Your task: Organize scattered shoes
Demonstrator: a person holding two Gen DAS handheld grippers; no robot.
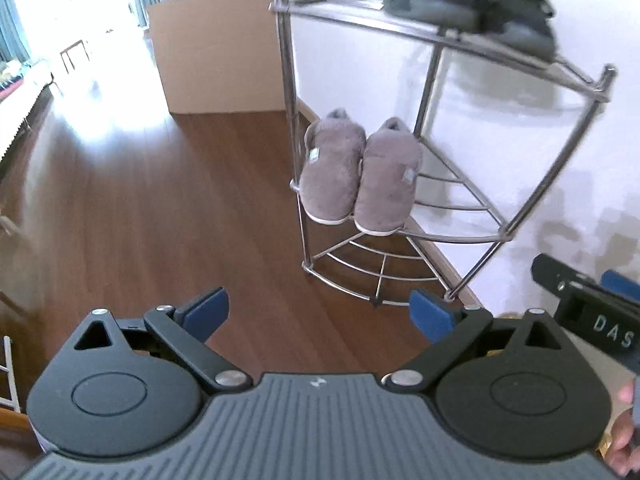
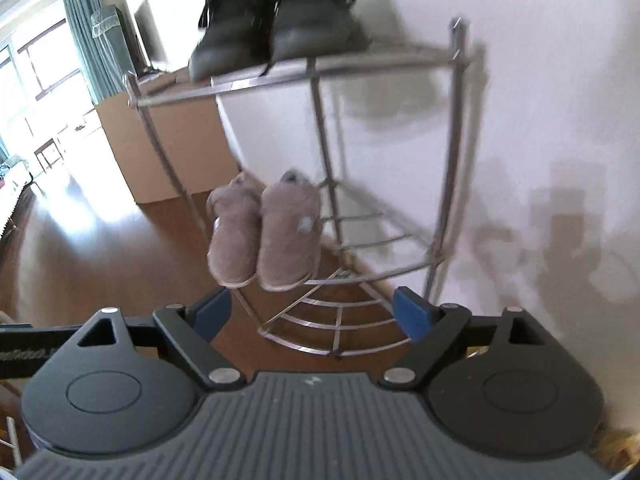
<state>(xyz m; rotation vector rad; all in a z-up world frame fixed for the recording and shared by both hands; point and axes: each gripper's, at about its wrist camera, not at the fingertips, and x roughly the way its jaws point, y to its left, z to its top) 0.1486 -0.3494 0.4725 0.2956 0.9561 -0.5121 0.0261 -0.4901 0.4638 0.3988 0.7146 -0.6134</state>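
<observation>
A chrome corner shoe rack [image 1: 452, 236] [image 2: 372, 276] stands against the white wall. Two grey-brown fuzzy slippers [image 1: 356, 176] [image 2: 264, 232] sit side by side on its middle shelf, toes over the front rail. A pair of black shoes [image 1: 472, 0] [image 2: 272, 16] rests on the top shelf. My left gripper [image 1: 320, 314] is open and empty, held back from the rack over the floor. My right gripper [image 2: 314, 314] is also open and empty, in front of the lowest shelf. The right gripper's body [image 1: 588, 308] shows at the right edge of the left wrist view.
A large cardboard box [image 1: 224, 52] [image 2: 168, 140] stands on the wooden floor [image 1: 160, 208] left of the rack. Bright windows with curtains [image 2: 80, 40] and furniture lie far left. A hand [image 1: 626, 440] shows at the lower right. The rack's bottom shelf [image 2: 332, 324] holds nothing.
</observation>
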